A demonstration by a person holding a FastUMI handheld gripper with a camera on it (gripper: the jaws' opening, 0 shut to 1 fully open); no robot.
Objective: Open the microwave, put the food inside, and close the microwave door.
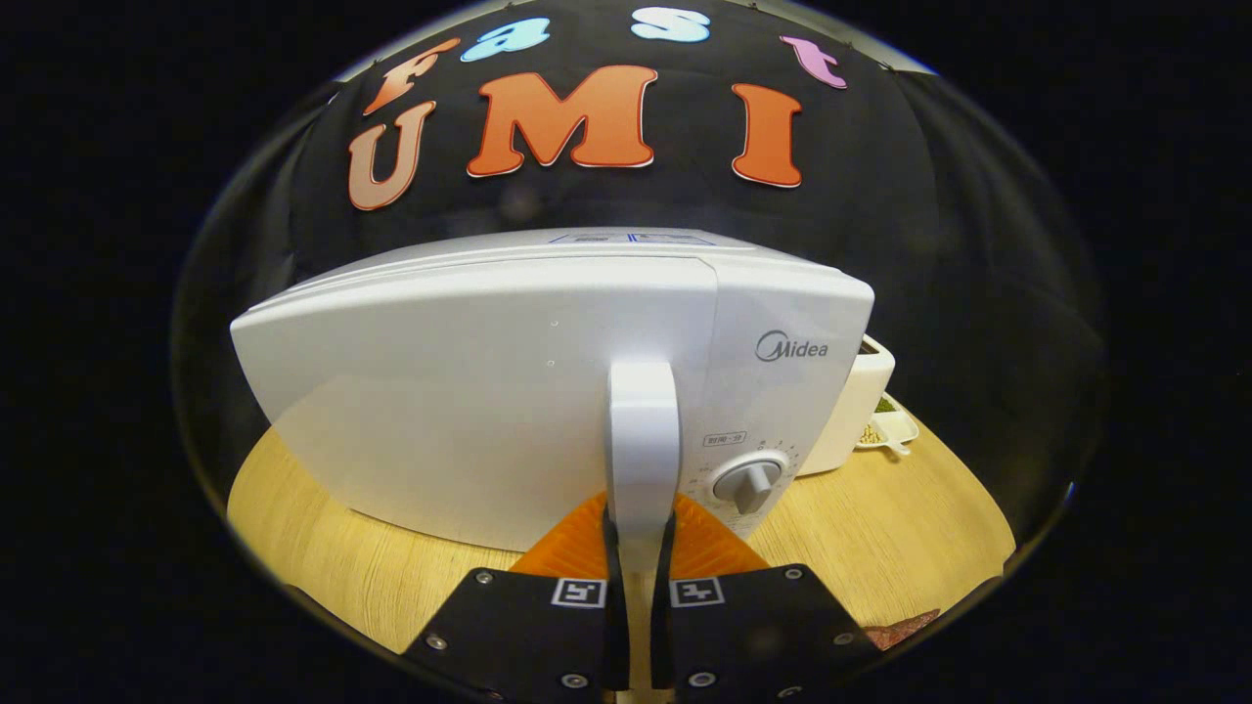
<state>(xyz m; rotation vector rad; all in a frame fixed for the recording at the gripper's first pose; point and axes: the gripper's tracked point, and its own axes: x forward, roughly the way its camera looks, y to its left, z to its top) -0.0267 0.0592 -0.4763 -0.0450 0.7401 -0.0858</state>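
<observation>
The gripper (639, 548) has its 2 fingers pressed on either side of the microwave (469, 411) door's upright handle (643, 430), the dial (748, 482) just beside it, on a wooden table (880, 538).

I see a light wooden round tabletop (880, 538) spreading beneath and beyond the fingers. Further ahead to the right sits a cream-white boxy appliance (859, 406), with a small white tray (895, 430) touching its side.

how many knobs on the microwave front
1. The knob sits low on the microwave control panel, just right of the door handle, which the gripper is shut on. More controls may be hidden behind the handle.
</observation>
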